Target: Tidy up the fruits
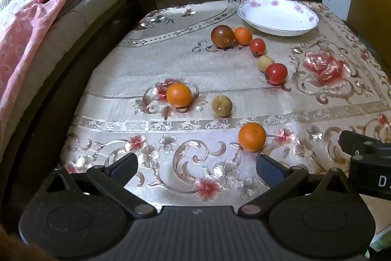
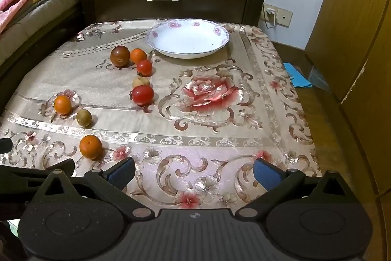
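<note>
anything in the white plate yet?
Nothing: the white plate shows a bare basin in both views, save a tiny dark speck. All eight fruits sit on the tablecloth. What lies under the plate is hidden.

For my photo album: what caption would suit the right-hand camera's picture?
Open right gripper over a floral tablecloth; eight small fruits lie beside an empty white plate.

Glossy ceramic plate (image 2: 188,40), woven tablecloth (image 2: 220,129).

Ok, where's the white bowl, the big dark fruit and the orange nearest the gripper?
white bowl (image 2: 156,42): right wrist view, left rim.
big dark fruit (image 1: 222,36): left wrist view, its middle.
nearest orange (image 1: 252,136): left wrist view, its middle.
</note>
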A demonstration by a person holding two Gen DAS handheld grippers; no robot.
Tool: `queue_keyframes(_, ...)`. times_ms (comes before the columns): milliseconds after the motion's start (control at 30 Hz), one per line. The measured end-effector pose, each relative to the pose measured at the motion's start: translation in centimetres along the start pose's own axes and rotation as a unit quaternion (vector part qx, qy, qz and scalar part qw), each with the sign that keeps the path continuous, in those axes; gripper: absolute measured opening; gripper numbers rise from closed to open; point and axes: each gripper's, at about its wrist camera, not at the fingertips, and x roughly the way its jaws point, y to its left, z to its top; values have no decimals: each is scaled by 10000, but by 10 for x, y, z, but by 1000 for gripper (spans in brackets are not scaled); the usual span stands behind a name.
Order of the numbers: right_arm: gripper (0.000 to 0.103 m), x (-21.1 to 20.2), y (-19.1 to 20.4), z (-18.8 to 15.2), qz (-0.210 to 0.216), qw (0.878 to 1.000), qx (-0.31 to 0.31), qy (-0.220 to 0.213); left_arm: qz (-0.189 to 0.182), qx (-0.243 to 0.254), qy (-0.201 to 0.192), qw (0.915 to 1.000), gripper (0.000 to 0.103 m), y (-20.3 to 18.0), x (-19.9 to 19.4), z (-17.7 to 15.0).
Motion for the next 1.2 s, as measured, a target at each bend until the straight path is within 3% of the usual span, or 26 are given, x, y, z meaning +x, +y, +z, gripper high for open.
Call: queue_keyframes(1200,96,2,3,-1,11,10000,-3,16,72,37,-31,10000,103,2,0,0)
